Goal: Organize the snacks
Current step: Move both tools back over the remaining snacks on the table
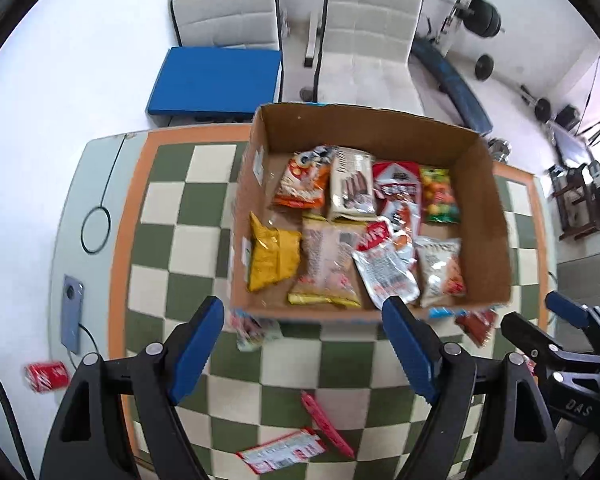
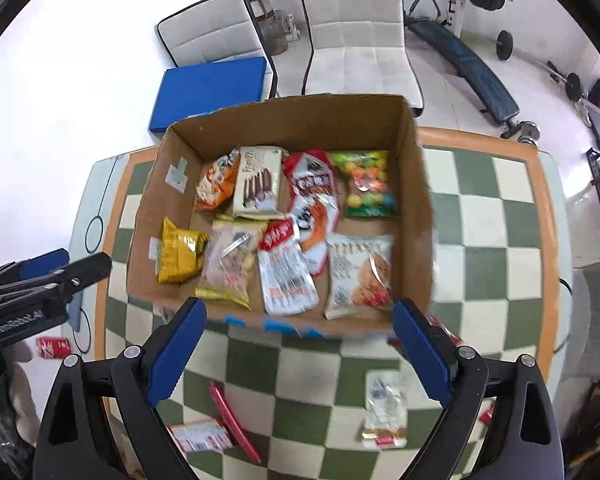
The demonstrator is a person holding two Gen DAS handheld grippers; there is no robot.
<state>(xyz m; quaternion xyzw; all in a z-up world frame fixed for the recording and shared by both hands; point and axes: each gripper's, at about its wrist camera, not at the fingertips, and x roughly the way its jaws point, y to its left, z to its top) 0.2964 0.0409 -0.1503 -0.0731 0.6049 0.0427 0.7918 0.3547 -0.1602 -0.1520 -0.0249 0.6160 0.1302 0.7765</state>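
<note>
Both claws, left claw (image 1: 302, 346) and right claw (image 2: 300, 346), gape steeply downward.

A brown cardboard box (image 2: 418, 200) is sitting on a tablecloth (image 2: 496, 216) chequered in green and cream with an orange border. Inside, a yellow packet (image 2: 180, 256) is lying at the left, an orange-and-white bag (image 2: 216, 184) at the far left, a cream biscuit pack (image 2: 258, 184) showing dark brown sticks beside it, and a green bag (image 2: 366, 188) of multicoloured sweets at the far right. A pink strip (image 2: 234, 424) is lying on the near cloth. The gripper fingers (image 2: 422, 354) are wearing blue pads on black frames. A red can (image 2: 54, 348) is showing at the left, a blue pad (image 2: 212, 88) on the far white floor (image 2: 60, 100).
</note>
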